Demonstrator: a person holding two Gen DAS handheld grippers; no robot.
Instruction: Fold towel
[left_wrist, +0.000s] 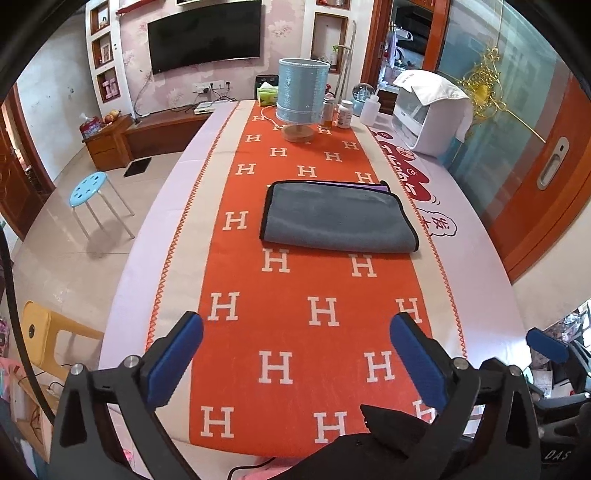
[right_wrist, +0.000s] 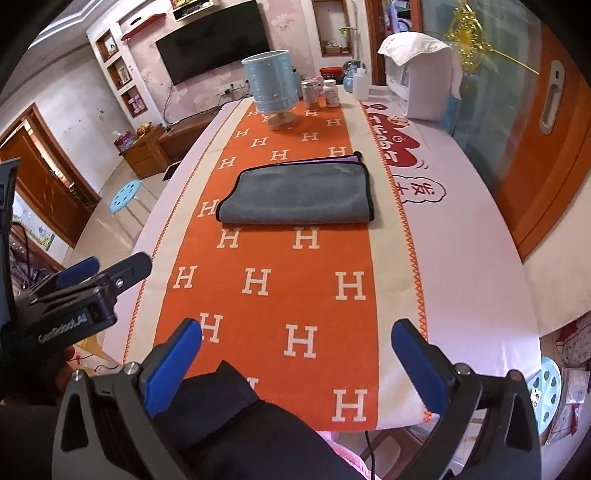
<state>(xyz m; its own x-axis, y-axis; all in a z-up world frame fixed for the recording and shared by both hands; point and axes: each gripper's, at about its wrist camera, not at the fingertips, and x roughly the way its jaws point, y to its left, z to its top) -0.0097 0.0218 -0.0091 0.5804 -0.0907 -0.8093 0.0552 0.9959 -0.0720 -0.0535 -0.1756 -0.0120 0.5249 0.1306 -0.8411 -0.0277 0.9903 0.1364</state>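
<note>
A grey towel (left_wrist: 338, 218) with black trim lies folded flat on the orange runner with white H letters (left_wrist: 295, 314); a purple layer shows at its far edge. It also shows in the right wrist view (right_wrist: 299, 195). My left gripper (left_wrist: 295, 354) is open and empty, held well back from the towel near the table's front end. My right gripper (right_wrist: 295, 358) is open and empty too, also back near the front edge. The left gripper's body shows at the left of the right wrist view (right_wrist: 74, 295).
A blue lamp on a wooden base (left_wrist: 301, 99), bottles (left_wrist: 343, 114) and a white appliance under a cloth (left_wrist: 430, 114) stand at the far end of the table. A blue stool (left_wrist: 90, 190) and a yellow chair (left_wrist: 44, 332) stand to the left. An orange door (left_wrist: 546, 177) is on the right.
</note>
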